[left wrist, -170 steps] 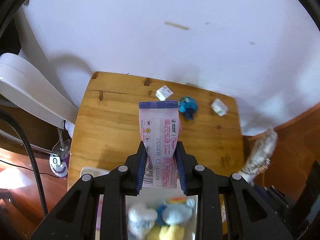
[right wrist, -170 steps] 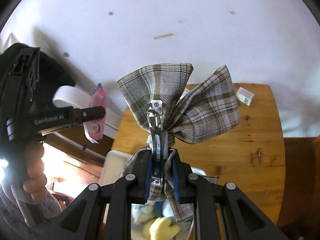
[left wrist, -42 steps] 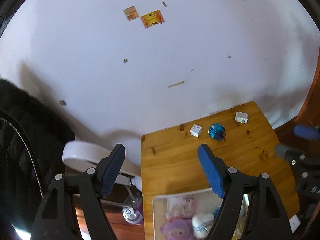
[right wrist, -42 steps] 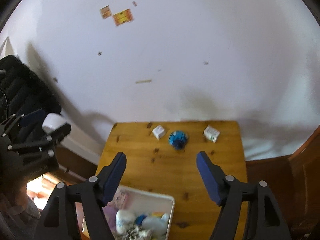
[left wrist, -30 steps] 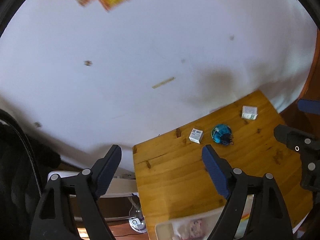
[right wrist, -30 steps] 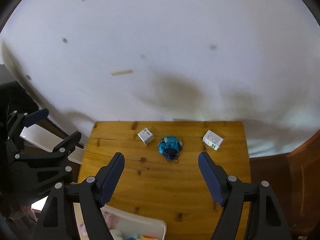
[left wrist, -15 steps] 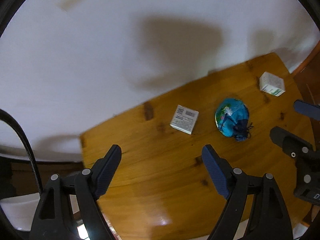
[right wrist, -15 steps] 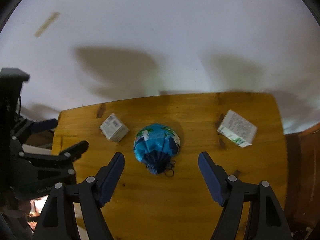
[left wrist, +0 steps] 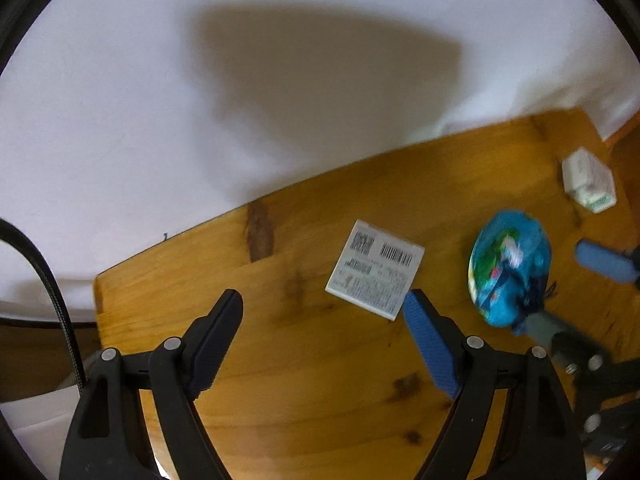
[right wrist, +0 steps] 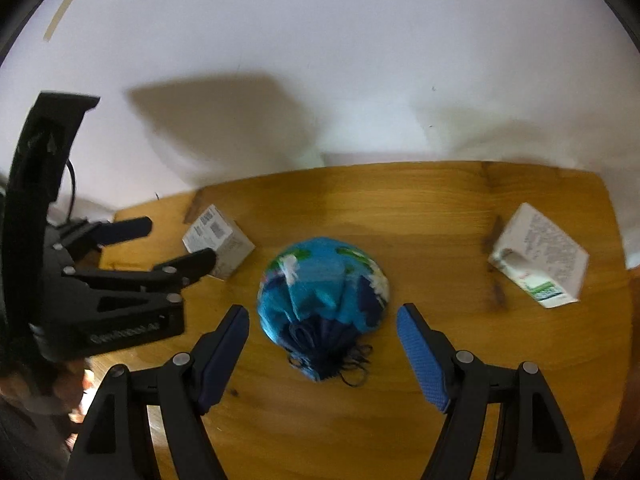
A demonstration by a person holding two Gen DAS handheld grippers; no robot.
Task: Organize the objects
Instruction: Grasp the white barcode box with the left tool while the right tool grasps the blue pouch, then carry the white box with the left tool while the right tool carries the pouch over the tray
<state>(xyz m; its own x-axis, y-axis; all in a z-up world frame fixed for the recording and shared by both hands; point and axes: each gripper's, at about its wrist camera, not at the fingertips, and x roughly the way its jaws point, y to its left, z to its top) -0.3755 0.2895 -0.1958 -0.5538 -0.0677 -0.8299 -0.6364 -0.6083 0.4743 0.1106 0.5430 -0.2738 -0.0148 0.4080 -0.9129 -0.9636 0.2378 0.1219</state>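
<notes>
the blue drawstring pouch (right wrist: 323,296) lies on the wooden table (right wrist: 420,208), gathered cord end toward me, right ahead of my right gripper (right wrist: 322,332) and lined up with the gap between its fingers. that gripper is spread wide, with nothing in it, and the blue pads (right wrist: 420,356) stand to either side of the pouch's near end without touching it. off to its right, near the table's edge, a white carton with green print (right wrist: 540,256) lies tilted on its side. to its left, a small white box with barcodes (left wrist: 375,269) sits just ahead of my left gripper (left wrist: 323,305), slightly toward that gripper's right finger (left wrist: 428,344). my left gripper is also wide open and empty, hanging over bare wood. behind the table is a white wall (right wrist: 320,60) with our shadows on it.
</notes>
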